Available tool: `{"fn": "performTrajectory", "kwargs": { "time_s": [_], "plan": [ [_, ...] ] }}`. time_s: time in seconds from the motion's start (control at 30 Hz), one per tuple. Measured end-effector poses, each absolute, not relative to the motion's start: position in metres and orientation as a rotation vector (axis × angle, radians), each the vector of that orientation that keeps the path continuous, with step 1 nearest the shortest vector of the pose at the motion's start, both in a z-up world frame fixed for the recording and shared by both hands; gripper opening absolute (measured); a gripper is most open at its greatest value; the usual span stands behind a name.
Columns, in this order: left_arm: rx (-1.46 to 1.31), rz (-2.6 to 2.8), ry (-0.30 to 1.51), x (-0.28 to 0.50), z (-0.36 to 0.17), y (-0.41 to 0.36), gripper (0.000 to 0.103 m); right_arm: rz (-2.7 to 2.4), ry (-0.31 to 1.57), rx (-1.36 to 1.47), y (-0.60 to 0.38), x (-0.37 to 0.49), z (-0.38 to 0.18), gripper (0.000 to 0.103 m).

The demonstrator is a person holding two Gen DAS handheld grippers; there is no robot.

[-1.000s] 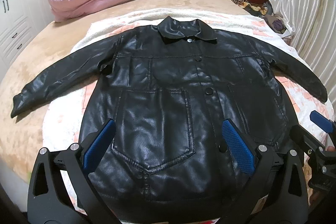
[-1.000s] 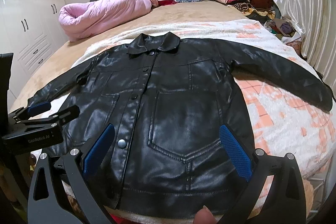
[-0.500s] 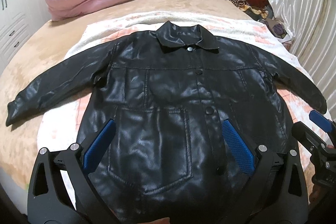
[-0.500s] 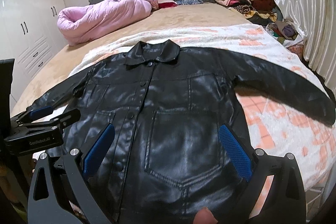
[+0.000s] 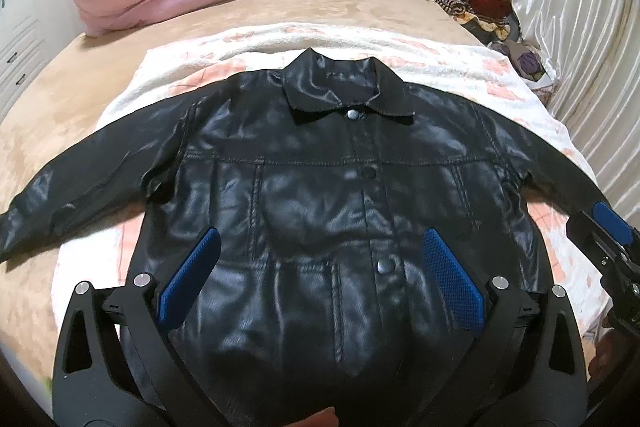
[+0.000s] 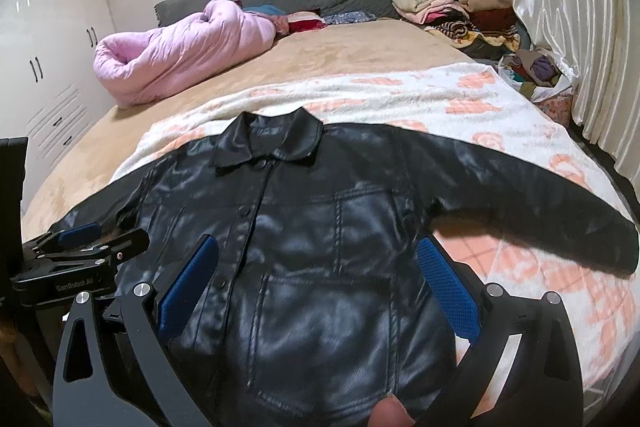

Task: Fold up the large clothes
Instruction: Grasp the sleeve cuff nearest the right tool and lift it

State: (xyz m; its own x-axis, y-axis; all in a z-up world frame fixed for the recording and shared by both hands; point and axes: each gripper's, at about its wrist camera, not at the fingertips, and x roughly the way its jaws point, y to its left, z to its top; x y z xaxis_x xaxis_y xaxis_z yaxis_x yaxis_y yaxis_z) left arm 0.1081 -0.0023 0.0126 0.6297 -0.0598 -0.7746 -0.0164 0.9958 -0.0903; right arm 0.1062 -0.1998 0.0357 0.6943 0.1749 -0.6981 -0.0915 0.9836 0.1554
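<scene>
Your view has pulled back toward the hem over the last second, so no fold has begun. At far left a sleeve [image 5: 68, 183] trails onto the tan bed. Your left gripper [image 5: 320, 279] hangs spread wide above the black leather jacket [image 5: 340, 195], gripping nothing. The jacket lies flat, buttoned, on the blanket [image 6: 460, 99]. Your right gripper [image 6: 316, 287] gapes equally, empty.

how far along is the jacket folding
Done: the black jacket lies spread flat, front up, buttoned, sleeves out, on the blanket. In hand: nothing; the left claw and right claw hang open above its lower half. Left: every fold.
</scene>
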Motion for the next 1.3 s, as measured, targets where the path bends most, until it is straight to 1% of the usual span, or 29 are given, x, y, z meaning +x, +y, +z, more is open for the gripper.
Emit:
{"fn": "performTrajectory", "kwargs": {
  "time_s": [0.33,0.8,1.0,1.3],
  "plan": [
    [-0.13,-0.009,0.887,0.146,0.019,-0.008,0.095,0.078,0.781,0.166,-0.231,0.142,0.034,0.099],
    [-0.116,-0.035,0.9,0.19,0.014,-0.034,0.095,-0.096,0.766,0.265,-0.31,0.167,0.026,0.099],
    [-0.095,-0.067,0.921,0.204,0.005,-0.053,0.095,-0.17,0.772,0.328,-0.345,0.168,0.015,0.099],
    [-0.08,-0.123,0.963,0.222,-0.019,-0.081,0.095,-0.332,0.806,0.465,-0.408,0.162,-0.018,0.099]
  ]
}}
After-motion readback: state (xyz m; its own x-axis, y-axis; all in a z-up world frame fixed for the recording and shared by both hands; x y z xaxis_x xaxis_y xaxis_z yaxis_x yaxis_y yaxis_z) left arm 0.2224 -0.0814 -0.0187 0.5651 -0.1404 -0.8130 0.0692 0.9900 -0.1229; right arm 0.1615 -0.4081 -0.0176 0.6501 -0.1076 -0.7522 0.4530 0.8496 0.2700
